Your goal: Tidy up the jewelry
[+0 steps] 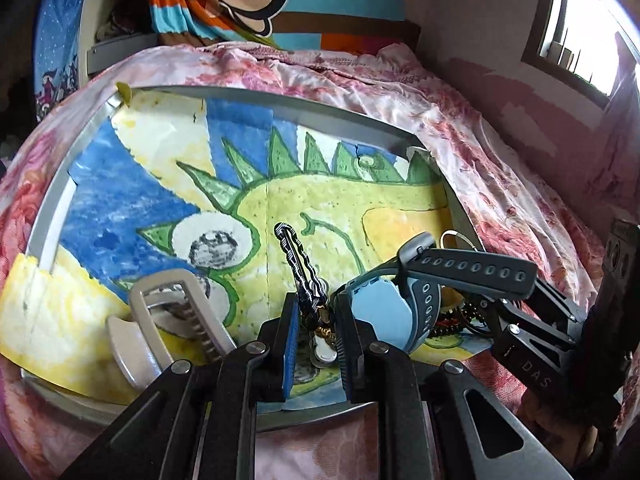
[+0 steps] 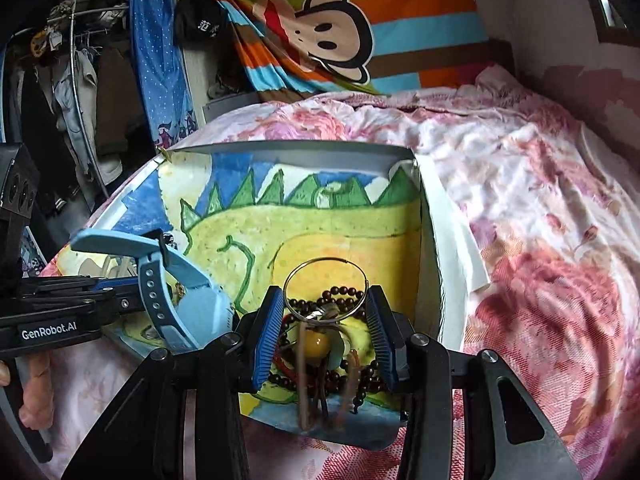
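A grey tray (image 1: 60, 216) lined with a child's painting lies on the bed. My left gripper (image 1: 316, 312) is open, its fingers either side of a dark blue braided bracelet (image 1: 298, 264) and small gold pieces. A blue and grey watch (image 1: 404, 296) lies against its right finger. My right gripper (image 2: 322, 316) is open around a thin metal hoop (image 2: 326, 290), dark bead strands (image 2: 340, 296) and a yellow bead pendant (image 2: 316, 342). The watch (image 2: 176, 292) shows at the left of the right wrist view. The right gripper (image 1: 480, 300) also shows in the left wrist view.
A large beige hair claw clip (image 1: 168, 316) lies on the tray's left side. The tray (image 2: 400, 156) sits on a pink floral bedsheet (image 2: 540, 220). A striped monkey blanket (image 2: 340, 40) hangs behind. A clothes rack (image 2: 80, 80) stands at the left.
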The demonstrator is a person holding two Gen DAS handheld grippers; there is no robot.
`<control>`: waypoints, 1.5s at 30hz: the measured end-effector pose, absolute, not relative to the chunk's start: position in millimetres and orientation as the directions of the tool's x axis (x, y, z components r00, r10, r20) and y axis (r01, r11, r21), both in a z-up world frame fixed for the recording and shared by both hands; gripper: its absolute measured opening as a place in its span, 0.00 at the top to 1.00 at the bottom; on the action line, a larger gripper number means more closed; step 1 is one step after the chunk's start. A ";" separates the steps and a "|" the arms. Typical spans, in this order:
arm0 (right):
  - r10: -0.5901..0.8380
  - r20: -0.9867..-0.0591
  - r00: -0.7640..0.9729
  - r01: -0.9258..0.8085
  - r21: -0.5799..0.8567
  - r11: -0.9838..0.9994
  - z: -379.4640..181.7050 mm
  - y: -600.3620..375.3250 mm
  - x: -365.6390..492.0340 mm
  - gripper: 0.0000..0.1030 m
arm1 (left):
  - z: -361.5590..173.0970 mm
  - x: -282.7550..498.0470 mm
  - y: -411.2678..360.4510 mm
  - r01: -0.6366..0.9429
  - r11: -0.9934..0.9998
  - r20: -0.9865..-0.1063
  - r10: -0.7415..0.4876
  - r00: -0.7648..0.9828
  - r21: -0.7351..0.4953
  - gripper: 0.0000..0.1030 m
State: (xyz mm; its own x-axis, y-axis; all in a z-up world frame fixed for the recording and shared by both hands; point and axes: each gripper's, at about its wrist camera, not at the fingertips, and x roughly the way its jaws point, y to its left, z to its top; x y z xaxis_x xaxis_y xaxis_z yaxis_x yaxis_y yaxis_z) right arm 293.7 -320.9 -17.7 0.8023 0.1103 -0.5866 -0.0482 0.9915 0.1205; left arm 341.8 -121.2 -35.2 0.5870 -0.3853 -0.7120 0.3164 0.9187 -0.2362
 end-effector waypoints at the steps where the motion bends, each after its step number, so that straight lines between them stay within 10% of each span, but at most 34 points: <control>1: 0.112 -0.590 0.800 -0.047 0.125 0.991 -19.2 -321.3 294.7 0.63 | -36.1 342.3 -120.6 0.312 0.918 -0.715 -0.387 0.582 -0.243 0.84; 15: 0.135 -0.571 0.810 -0.041 0.174 0.984 -18.5 -327.9 287.5 0.57 | -35.7 347.5 -113.3 0.252 0.927 -0.738 -0.373 0.562 -0.276 0.79; 20: 0.128 -0.498 0.858 -0.050 0.167 0.985 -8.0 -327.8 273.0 0.42 | -21.4 335.2 -105.6 0.245 0.925 -0.692 -0.381 0.613 -0.292 0.38; 29: 0.082 -0.341 0.937 -0.029 0.159 0.987 22.8 -329.8 232.1 0.17 | 18.3 299.6 -82.5 0.201 0.938 -0.589 -0.334 0.736 -0.282 0.12; 45: 0.029 -0.178 0.984 -0.005 0.135 0.991 85.3 -311.7 139.3 0.01 | 77.6 202.9 -56.4 0.145 0.977 -0.383 -0.195 0.903 -0.155 0.00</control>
State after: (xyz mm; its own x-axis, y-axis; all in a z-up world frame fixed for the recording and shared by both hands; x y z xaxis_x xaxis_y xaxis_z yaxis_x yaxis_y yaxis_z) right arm 139.3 -311.7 85.3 0.9837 0.0293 -0.1776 -0.0051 0.9909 0.1349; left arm 202.9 -56.4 77.6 0.9032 -0.1946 -0.3826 0.1448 0.9772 -0.1551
